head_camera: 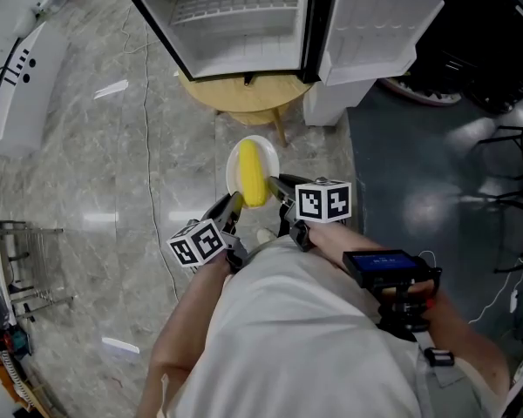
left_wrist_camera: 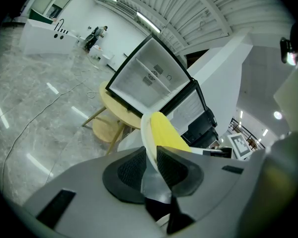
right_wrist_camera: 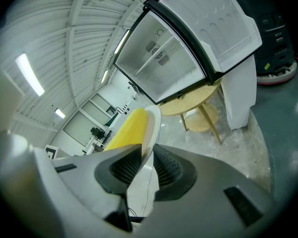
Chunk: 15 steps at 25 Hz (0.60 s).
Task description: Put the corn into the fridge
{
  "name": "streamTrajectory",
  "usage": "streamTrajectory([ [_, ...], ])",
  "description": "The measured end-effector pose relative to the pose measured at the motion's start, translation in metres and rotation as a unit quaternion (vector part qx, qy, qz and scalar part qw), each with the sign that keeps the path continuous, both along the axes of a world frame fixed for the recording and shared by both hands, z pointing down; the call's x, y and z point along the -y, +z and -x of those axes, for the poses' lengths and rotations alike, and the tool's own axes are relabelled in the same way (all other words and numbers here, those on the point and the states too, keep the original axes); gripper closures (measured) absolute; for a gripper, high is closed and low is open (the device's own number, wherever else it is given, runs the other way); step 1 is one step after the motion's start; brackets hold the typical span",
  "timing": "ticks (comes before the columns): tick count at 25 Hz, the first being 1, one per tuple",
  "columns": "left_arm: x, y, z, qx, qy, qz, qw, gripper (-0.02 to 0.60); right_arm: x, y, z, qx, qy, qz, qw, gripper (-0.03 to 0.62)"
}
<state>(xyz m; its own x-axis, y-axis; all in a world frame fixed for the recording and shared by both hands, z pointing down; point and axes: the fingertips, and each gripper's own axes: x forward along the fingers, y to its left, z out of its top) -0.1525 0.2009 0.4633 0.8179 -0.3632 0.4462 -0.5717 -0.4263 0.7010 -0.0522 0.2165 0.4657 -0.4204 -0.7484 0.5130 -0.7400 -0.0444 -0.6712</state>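
A yellow corn cob (head_camera: 254, 175) lies on a white plate (head_camera: 234, 159) held in the air in front of me. My left gripper (head_camera: 234, 205) is shut on the plate's near left rim and my right gripper (head_camera: 277, 188) is shut on its near right rim. In the left gripper view the plate rim (left_wrist_camera: 148, 140) runs between the dark pads with the corn (left_wrist_camera: 168, 133) just beyond. In the right gripper view the plate edge (right_wrist_camera: 151, 128) sits between the pads, the corn (right_wrist_camera: 128, 129) to its left. The small fridge (head_camera: 235, 24) stands open ahead on a round wooden table (head_camera: 244, 94).
The fridge door (head_camera: 375, 29) is swung open to the right, its inner shelves bare. A wooden stool (left_wrist_camera: 108, 130) stands under the table. A white counter (head_camera: 17, 85) runs along the left. Cables trail over the marble floor (head_camera: 105, 164).
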Motion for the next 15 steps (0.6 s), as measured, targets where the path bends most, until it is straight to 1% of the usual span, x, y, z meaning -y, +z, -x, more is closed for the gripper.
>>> streamTrajectory([
  [8,0.0025,-0.0044,-0.0047,0.000,0.007,-0.005,1.0000,0.509,0.0011,-0.0050,-0.0048,-0.002,0.009,-0.007,1.000,0.522],
  [15,0.0011,-0.0047,-0.0021,0.000,0.000,-0.005,1.0000,0.509,0.0021,-0.0093,-0.0011,-0.002,0.000,-0.013,1.000,0.522],
])
